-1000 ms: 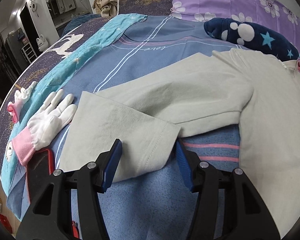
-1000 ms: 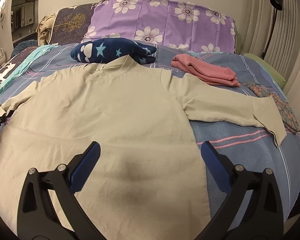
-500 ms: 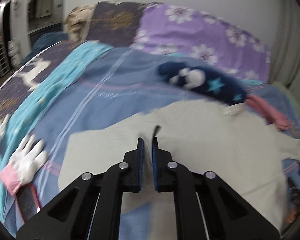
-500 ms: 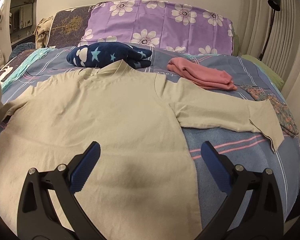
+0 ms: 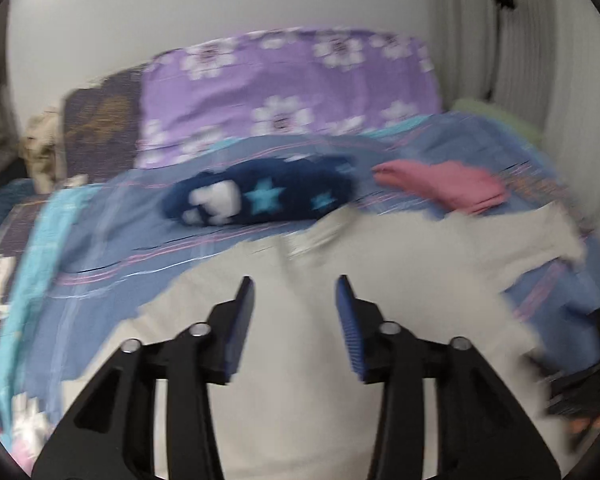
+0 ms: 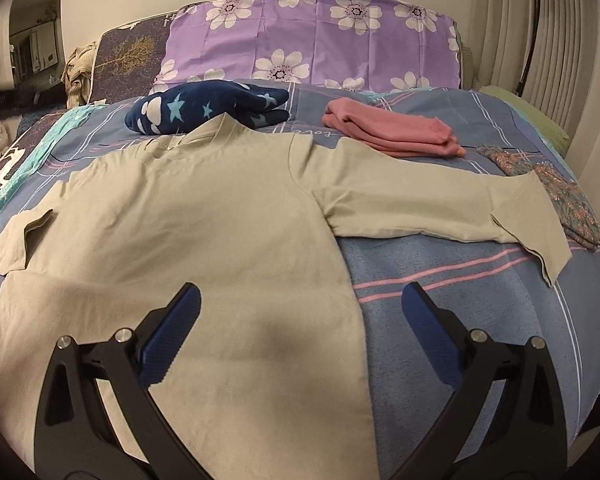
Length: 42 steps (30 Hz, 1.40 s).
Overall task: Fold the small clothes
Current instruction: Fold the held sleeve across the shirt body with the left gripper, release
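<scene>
The left gripper (image 5: 296,284) is seen opening with nothing between its pads; the left sleeve (image 6: 20,236), pinched half a second ago, is now laid folded inward on the beige long-sleeved shirt (image 6: 204,224). The right gripper (image 6: 300,292) is held spread and empty above the hem. The right sleeve (image 6: 440,208), stretched across the bedspread (image 6: 480,300), is judged next.

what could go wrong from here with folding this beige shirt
The left sleeve lies folded in only partly and bunched, and the left tool is opening with nothing between its fingers; that crease may set crooked. The right sleeve is stretched out beside the floral cloth, so pulling it in could drag that cloth along. The beige shirt has its collar against the navy star garment, which may shift during folding.
</scene>
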{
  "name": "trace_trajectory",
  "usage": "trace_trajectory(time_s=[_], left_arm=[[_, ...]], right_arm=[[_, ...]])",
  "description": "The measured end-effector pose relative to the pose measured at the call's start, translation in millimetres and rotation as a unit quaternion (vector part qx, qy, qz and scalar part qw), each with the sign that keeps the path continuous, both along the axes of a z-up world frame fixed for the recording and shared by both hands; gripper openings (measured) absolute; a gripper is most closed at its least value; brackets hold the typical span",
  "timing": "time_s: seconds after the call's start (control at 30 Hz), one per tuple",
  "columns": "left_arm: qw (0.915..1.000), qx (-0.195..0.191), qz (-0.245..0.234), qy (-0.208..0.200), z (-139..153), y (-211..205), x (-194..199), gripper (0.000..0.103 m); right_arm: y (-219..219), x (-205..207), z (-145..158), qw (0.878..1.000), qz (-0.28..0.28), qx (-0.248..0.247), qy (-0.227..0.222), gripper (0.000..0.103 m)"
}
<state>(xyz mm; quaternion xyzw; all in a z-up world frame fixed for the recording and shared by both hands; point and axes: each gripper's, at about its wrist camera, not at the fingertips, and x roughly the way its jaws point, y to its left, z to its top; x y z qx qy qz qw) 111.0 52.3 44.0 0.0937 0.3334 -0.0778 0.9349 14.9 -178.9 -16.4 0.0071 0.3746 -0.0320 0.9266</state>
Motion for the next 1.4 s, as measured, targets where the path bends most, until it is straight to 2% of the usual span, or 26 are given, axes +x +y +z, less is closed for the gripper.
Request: trace_trajectory(time_s=[0.1,0.17,0.23,0.3,0.33,0.37,0.47,0.57,0.7,0.8,0.83,0.9,0.93,0.97,1.03,1.1,1.17,1.23,1.3,1.4], left_arm=[[0.9965,0.033,0.067,0.039,-36,44,2,0.061],[0.991,0.051,0.103,0.069,-60,68,5,0.062],[0.9864,0.064,0.116,0.097,-81,84,9,0.062],[0.9807,0.081,0.123,0.128,-101,96,14,0.017],[0.9793,0.072,0.124,0.143,-107,102,17,0.003],[0.9795,0.048,0.129,0.146,-106,109,18,0.003],[0.9841,0.023,0.131,0.119,-80,111,17,0.002],[0.993,-0.009,0.089,0.077,-39,91,17,0.002],[0.9973,-0.066,0.001,0.032,17,34,21,0.002],[0.9918,-0.096,-0.082,0.023,33,-21,24,0.003],[0.9903,-0.092,-0.102,0.018,34,-38,23,0.004],[0.9883,-0.073,-0.133,0.004,28,-68,18,0.023],[0.9898,-0.058,-0.13,-0.003,24,-75,16,0.05],[0.991,-0.051,-0.124,-0.012,20,-78,11,0.061],[0.9928,-0.031,-0.111,-0.032,12,-67,4,0.062],[0.9958,-0.015,-0.084,-0.033,4,-44,-3,0.063],[0.9988,-0.008,-0.043,-0.023,-5,-12,-10,0.066],[0.9999,0.001,0.001,-0.011,-16,26,-16,0.067],[0.9982,0.01,0.059,0.002,-31,69,-24,0.067],[0.9909,-0.017,0.13,0.032,-52,132,-41,0.067]], right_arm=[[0,7,-4,1.0,0.004,0.016,0.008,0.101],[6,11,-7,0.999,0.018,0.024,0.017,0.101],[14,15,-7,0.998,0.039,0.037,0.025,0.101],[20,15,-5,0.997,0.053,0.051,0.029,0.101],[23,15,-4,0.996,0.06,0.057,0.029,0.101],[24,14,-2,0.996,0.065,0.059,0.026,0.101],[24,11,3,0.996,0.066,0.052,0.013,0.101],[20,11,5,0.996,0.065,0.058,0.014,0.1],[17,11,6,0.995,0.067,0.073,0.019,0.093],[16,10,6,0.994,0.075,0.075,0.021,0.088],[16,10,6,0.994,0.077,0.076,0.024,0.085],[14,12,4,0.993,0.081,0.082,0.034,0.08],[11,14,2,0.991,0.086,0.095,0.041,0.077],[9,16,1,0.99,0.09,0.102,0.046,0.075],[7,22,-4,0.986,0.102,0.114,0.059,0.072],[5,33,-10,0.983,0.109,0.123,0.079,0.068],[3,46,-17,0.979,0.112,0.135,0.101,0.056],[5,64,-22,0.972,0.123,0.154,0.125,0.048],[11,84,-25,0.967,0.133,0.163,0.142,0.047],[24,115,-28,0.963,0.145,0.163,0.159,0.047]])
